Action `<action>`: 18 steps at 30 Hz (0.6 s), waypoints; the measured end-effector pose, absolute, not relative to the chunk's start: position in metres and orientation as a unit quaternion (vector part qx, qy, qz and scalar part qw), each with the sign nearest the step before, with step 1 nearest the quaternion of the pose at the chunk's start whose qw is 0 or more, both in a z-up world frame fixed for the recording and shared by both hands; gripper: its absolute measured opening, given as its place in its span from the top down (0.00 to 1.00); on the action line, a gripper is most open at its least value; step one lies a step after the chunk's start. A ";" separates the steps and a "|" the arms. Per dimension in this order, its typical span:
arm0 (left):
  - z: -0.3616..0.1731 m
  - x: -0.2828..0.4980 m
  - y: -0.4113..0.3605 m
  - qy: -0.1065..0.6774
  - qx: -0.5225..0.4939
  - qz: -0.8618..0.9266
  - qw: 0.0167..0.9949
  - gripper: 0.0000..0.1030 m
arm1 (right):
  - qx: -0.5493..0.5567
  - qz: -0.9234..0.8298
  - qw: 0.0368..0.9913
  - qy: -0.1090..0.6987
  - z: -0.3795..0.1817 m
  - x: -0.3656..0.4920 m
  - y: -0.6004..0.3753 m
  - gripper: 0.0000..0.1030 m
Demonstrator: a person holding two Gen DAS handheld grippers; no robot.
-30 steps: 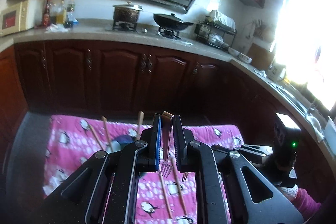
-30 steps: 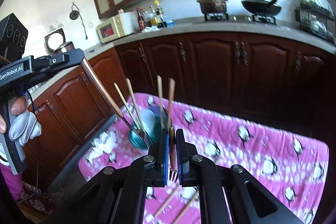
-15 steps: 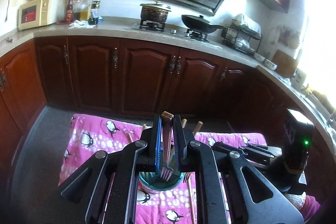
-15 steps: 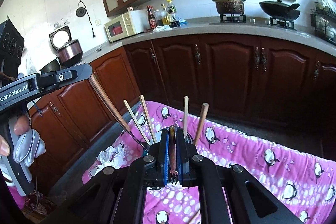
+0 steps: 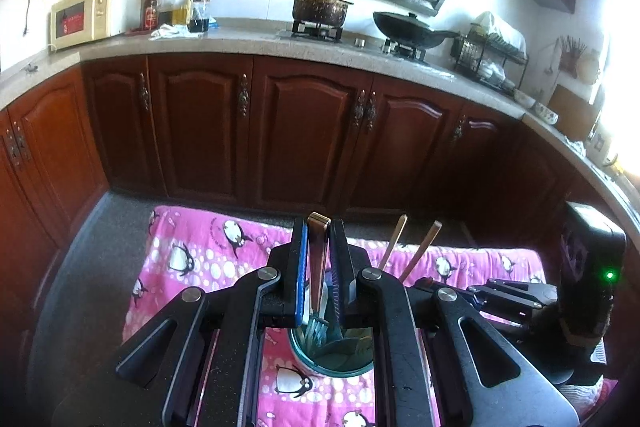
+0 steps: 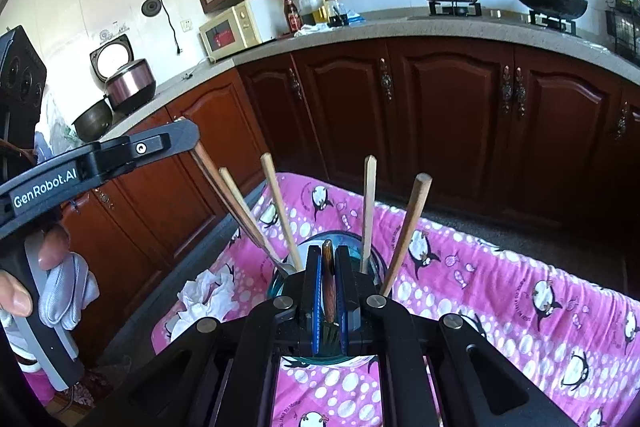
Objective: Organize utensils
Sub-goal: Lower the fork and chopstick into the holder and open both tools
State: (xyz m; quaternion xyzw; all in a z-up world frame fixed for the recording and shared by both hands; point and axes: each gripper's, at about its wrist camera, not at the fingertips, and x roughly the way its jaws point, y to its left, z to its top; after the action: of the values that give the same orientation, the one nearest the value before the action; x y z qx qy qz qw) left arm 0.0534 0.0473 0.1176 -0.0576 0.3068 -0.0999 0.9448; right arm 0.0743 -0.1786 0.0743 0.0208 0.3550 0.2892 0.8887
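Note:
A teal cup (image 5: 332,361) stands on a pink penguin cloth (image 5: 192,259) with several wooden chopsticks (image 6: 280,203) upright in it. My left gripper (image 5: 319,239) is shut on a metal fork (image 5: 318,267), tines down at the cup's mouth. In the right wrist view the left gripper (image 6: 188,135) comes in from the left, its fork (image 6: 228,199) slanting down to the cup (image 6: 280,281). My right gripper (image 6: 328,259) is shut on a wooden-handled fork (image 6: 328,283), tines down, just short of the cup's near rim. The right gripper (image 5: 424,283) shows beside the cup.
A crumpled white tissue (image 6: 204,295) lies on the cloth's left part. A gloved hand (image 6: 60,287) holds the left gripper's handle. Dark wood cabinets (image 5: 312,135) stand behind, under a counter with a microwave (image 5: 84,17), pot (image 5: 320,7) and wok (image 5: 408,29).
Both grippers have come down and closer to the cup, still holding their forks. The cup now sits right under the left gripper's fork tines.

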 end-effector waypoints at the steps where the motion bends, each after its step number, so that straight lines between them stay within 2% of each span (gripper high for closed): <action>1: 0.116 0.054 0.047 0.309 -0.056 -0.099 0.944 0.91 | 0.020 0.290 0.887 0.358 0.072 0.075 -0.178 0.94; 18: 0.080 0.058 0.040 0.348 -0.058 -0.091 0.931 0.91 | 0.012 0.302 0.859 0.412 0.025 0.085 -0.156 0.94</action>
State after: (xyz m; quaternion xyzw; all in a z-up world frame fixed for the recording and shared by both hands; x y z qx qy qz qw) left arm 0.0580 0.0405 0.0803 -0.0577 0.3485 -0.0911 0.9311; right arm 0.0848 -0.1562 0.0247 0.0119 0.4125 0.3025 0.8592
